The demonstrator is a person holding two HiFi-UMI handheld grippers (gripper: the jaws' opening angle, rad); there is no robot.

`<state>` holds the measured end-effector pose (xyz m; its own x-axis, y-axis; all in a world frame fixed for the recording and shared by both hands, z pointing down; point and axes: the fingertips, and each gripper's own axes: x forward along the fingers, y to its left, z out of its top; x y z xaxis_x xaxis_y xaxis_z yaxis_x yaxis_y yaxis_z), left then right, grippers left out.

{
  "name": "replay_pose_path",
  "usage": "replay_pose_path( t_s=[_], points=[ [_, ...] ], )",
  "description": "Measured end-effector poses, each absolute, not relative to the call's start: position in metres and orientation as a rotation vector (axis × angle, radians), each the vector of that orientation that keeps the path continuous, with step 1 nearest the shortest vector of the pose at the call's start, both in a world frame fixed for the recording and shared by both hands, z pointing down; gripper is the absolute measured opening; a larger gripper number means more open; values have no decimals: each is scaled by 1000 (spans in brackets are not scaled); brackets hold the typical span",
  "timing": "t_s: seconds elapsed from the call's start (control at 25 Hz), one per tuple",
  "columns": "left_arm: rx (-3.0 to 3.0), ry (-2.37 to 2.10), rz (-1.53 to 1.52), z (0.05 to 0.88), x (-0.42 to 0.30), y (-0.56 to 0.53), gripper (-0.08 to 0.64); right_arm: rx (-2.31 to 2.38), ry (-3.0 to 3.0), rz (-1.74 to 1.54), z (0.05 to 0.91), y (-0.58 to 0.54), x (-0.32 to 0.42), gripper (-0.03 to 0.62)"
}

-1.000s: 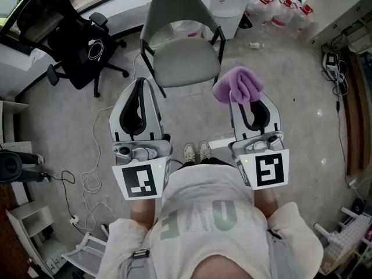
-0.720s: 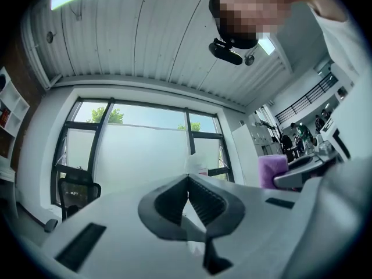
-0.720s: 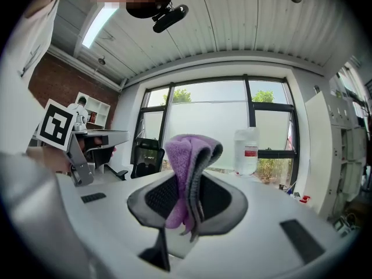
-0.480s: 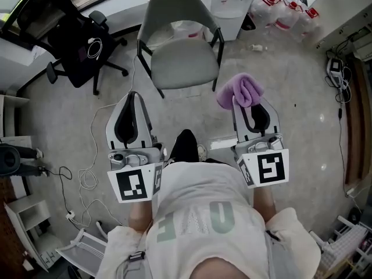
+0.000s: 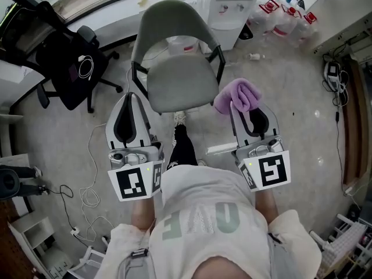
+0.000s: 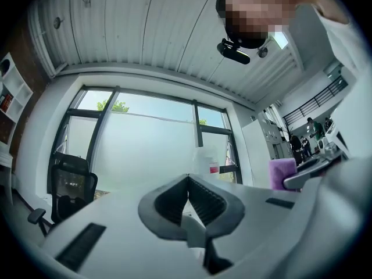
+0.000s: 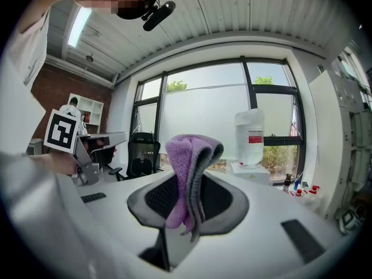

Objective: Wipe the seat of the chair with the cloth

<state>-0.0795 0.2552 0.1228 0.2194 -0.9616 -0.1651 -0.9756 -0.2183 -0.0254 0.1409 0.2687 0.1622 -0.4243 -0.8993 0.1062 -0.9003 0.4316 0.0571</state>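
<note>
So the right hand-held gripper [image 5: 242,109] is clamped on the bunched purple cloth [image 5: 237,93] just right of the chair seat [image 5: 177,83], ready to wipe I'd guess, while the left hand-held gripper [image 5: 129,97] is pinched together, empty, probably just spare.

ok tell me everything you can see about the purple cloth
The cloth is purple, soft and fuzzy like microfibre, with a greyish side showing in the right gripper view. It is bunched and folded over, pinched between the jaws of the right gripper, a rounded hump sticking out past the tips and loose ends hanging inside. In the head view it shows beside the near right corner of the seat of the chair, not yet on it. Only the gripper touches it.
</note>
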Motion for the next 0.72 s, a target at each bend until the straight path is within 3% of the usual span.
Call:
replay_pose_path(
  t_s=[0.44, 0.72],
  points=[
    [-2417, 1790, 190, 105, -130, 28, 12, 1622, -2540, 19, 139, 53, 69, 89],
    [-2442, 1790, 196, 110, -140, -46, 13, 1597, -2527, 79, 148, -25, 47, 88]
  ],
)
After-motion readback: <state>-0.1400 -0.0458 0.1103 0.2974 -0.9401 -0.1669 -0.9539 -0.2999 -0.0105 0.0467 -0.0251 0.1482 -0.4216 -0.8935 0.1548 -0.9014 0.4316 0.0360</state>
